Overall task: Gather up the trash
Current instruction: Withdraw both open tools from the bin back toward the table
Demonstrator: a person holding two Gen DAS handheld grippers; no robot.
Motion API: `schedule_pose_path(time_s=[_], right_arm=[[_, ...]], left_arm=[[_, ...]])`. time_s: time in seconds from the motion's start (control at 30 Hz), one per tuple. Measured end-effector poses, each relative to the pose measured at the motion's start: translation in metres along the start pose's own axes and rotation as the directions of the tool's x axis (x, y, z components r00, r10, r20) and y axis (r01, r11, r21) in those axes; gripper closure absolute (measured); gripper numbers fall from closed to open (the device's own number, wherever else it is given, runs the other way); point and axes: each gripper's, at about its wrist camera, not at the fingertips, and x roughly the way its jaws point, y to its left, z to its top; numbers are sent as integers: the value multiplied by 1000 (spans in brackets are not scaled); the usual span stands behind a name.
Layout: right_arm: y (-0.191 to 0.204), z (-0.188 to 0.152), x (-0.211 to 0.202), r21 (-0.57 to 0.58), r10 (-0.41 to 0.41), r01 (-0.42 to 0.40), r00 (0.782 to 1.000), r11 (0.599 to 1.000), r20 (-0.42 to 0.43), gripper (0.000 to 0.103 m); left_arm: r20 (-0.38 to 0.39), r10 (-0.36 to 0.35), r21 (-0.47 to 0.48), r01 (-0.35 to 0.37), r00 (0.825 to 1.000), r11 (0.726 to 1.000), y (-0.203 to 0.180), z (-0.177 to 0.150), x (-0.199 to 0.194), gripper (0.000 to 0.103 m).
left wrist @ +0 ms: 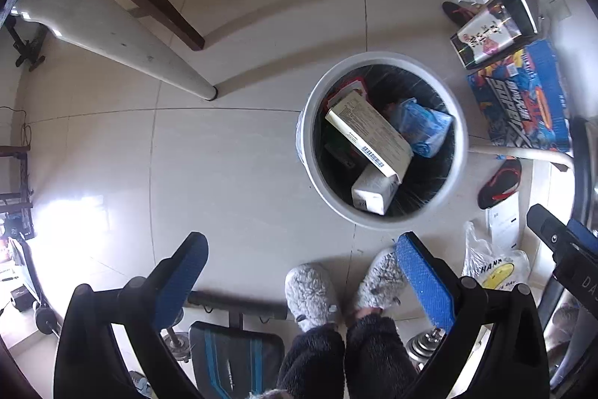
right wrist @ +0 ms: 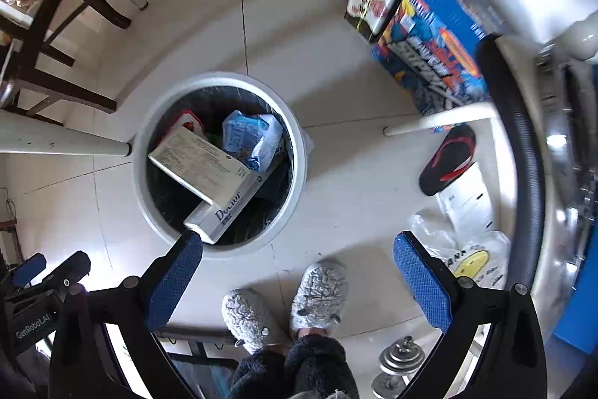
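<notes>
Both grippers point straight down at the tiled floor [left wrist: 231, 174], and the jaws of each stand spread wide with nothing between them.

Left gripper [left wrist: 302, 279]: seen through the gap between its jaws are the person's two grey fleece slippers [left wrist: 312, 294]. Below the jaws lies a padded bench [left wrist: 235, 354], with a dumbbell [left wrist: 426, 346] by the right jaw. Just ahead of the right jaw stands the white bin [left wrist: 385, 62], lined with a black bag. Inside it lie a beige carton [left wrist: 370, 133], a smaller white carton [left wrist: 373, 191] partly beneath it, and a crumpled blue wrapper [left wrist: 422, 126]. To the right of the right jaw lie a plastic bag with a yellow smiley [left wrist: 497, 272] and a black-and-red sandal [left wrist: 501, 182]. Farther ahead, to the right, lies a blue toy box [left wrist: 523, 100].

Right gripper [right wrist: 299, 279]: the slippers again show between its jaws. The tip of the left jaw overlaps the near rim of the bin in the picture; actual contact cannot be determined. The bin holds the same three items. The left gripper's body appears at the left edge. Ahead of the right jaw lie the smiley bag and the sandal, with the toy box beyond.
</notes>
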Motion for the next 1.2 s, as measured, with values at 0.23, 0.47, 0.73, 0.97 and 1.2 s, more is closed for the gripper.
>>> schedule_pose_path(time_s=[0.23, 0.47, 0.73, 0.97, 1.2], right_arm=[[3, -18, -81, -25, -2, 4, 999, 1000, 51, 0], [4, -39, -179, -30, 18, -15, 996, 999, 86, 0], [-2, -58, -296, -26, 53, -50, 992, 998, 119, 0], [0, -70, -383, -52, 65, -57, 986, 997, 152, 0], [1, -58, -447, -17, 127, -126, 972, 992, 198, 0]], left_arm=[[17, -25, 24, 25, 1000, 999, -3, -23, -74, 0], [47, -23, 71, 20, 999, 997, 0, -46, -165, 0], [73, -33, 91, 26, 997, 995, 5, -65, -257, 0], [124, -48, 122, 33, 991, 992, 10, -77, -326, 0], [216, -60, 111, 37, 975, 993, 12, -58, -376, 0]])
